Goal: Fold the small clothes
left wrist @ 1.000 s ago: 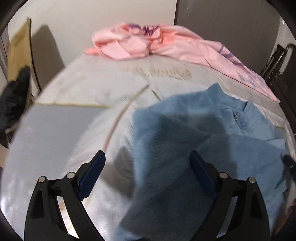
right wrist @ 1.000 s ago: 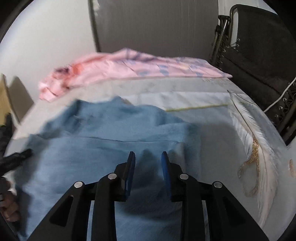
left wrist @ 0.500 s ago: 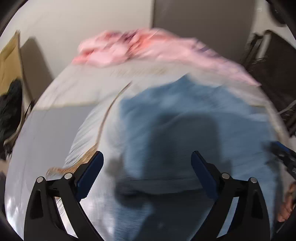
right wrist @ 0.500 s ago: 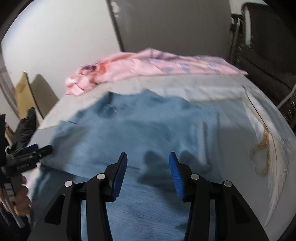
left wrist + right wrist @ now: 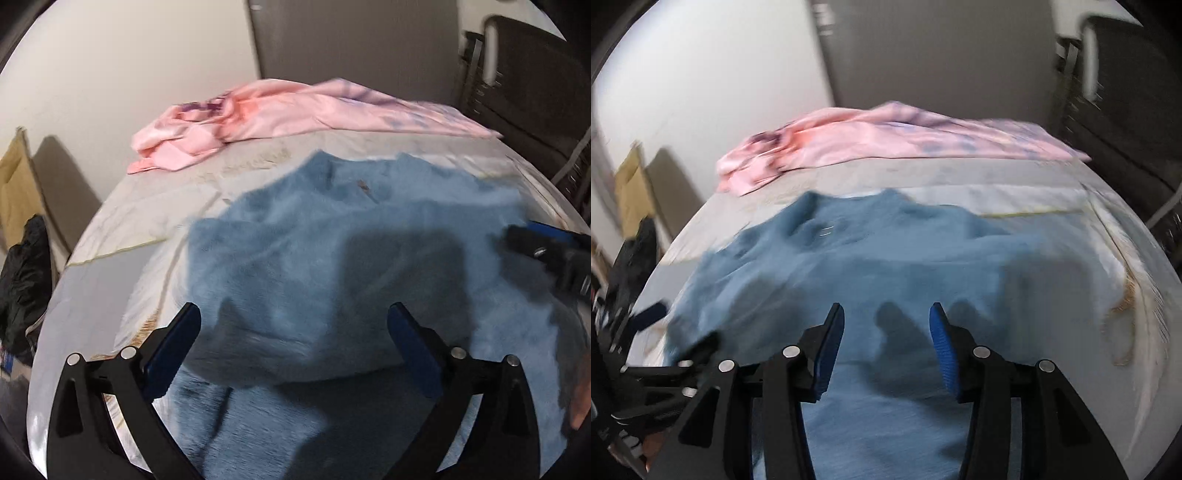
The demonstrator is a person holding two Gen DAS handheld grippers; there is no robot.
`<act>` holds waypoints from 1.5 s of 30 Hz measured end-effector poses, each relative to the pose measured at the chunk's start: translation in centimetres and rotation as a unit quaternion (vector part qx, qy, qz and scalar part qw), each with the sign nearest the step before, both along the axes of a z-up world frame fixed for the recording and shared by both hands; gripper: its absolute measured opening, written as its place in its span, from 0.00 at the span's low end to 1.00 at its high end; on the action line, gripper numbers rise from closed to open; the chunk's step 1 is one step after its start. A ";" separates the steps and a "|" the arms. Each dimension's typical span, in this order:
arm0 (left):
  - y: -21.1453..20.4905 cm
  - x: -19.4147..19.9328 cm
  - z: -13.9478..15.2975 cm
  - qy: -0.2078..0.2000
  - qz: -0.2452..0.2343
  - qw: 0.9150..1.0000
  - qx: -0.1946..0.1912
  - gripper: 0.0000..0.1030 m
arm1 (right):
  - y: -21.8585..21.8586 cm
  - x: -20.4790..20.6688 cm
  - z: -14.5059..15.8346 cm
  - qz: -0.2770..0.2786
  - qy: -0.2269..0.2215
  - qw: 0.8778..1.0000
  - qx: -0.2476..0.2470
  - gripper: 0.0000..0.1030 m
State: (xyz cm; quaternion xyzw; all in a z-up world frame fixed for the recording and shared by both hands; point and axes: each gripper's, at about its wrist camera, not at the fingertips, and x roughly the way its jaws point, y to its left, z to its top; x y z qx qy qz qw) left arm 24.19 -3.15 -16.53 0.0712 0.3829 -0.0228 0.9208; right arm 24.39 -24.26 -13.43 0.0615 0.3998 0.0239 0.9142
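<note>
Closest to the lens, the left hand-held gripper [image 5: 293, 325] hangs over the near part of the blue fleece garment [image 5: 332, 266] with its jaws spread wide and nothing between them. The right hand-held gripper [image 5: 886, 325] is in the same condition: released, blue pads apart, empty, poised above the near hem area of the garment. In the left wrist view the right tool shows at the far right edge, just above the fleece.

The blue garment lies spread across the middle of the bed [image 5: 110, 280], on a pale sheet. A flap of it sits doubled over the lower layer near the left gripper, with a soft ridge running across, so one fold looks to be laid down. That is a judgement; motion blur softens the edges. The collar and zip opening [image 5: 364, 186] sit farther up, facing the far side.

Beyond that, the pink garment [image 5: 295, 110] lies rumpled along the far edge of the bed, unfolded and well apart from the blue one. A dark chair [image 5: 535, 92] stands at the right, and a dark bundle [image 5: 26, 280] at the left by the wall.

So the score: blue piece partway, needing further folds and squaring; the pink one untouched.
</note>
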 end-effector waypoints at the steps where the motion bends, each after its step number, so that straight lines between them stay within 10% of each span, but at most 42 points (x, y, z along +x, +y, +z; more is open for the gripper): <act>1: 0.4 0.4 -0.3 0.011 0.014 1.000 -0.001 0.96 | -0.9 0.6 -0.4 -0.015 0.009 1.000 0.003 0.47; 4: 1.7 2.2 -2.1 0.067 0.031 0.997 -0.025 0.96 | -2.9 1.8 -2.7 -0.030 0.043 0.999 0.015 0.46; 10: 1.4 1.5 0.0 0.023 0.025 0.999 -0.036 0.96 | -0.6 0.8 -1.1 -0.009 0.011 1.000 0.007 0.49; 14: 0.4 2.4 -2.5 0.064 0.018 0.998 0.000 0.96 | 0.4 1.4 -3.1 0.014 0.046 0.999 -0.013 0.62; 21: 2.4 1.1 -0.8 0.066 0.016 0.995 -0.068 0.96 | 0.1 -2.2 -0.1 0.020 -0.002 1.000 -0.012 0.62; 24: 3.0 0.4 -1.5 0.082 0.015 0.994 -0.077 0.96 | -0.6 -1.7 -2.2 0.022 0.046 0.999 -0.018 0.64; 45: 5.0 -13.7 -1.7 0.097 0.020 0.992 -0.073 0.96 | -1.6 -13.1 -0.6 0.074 0.046 0.996 0.009 0.63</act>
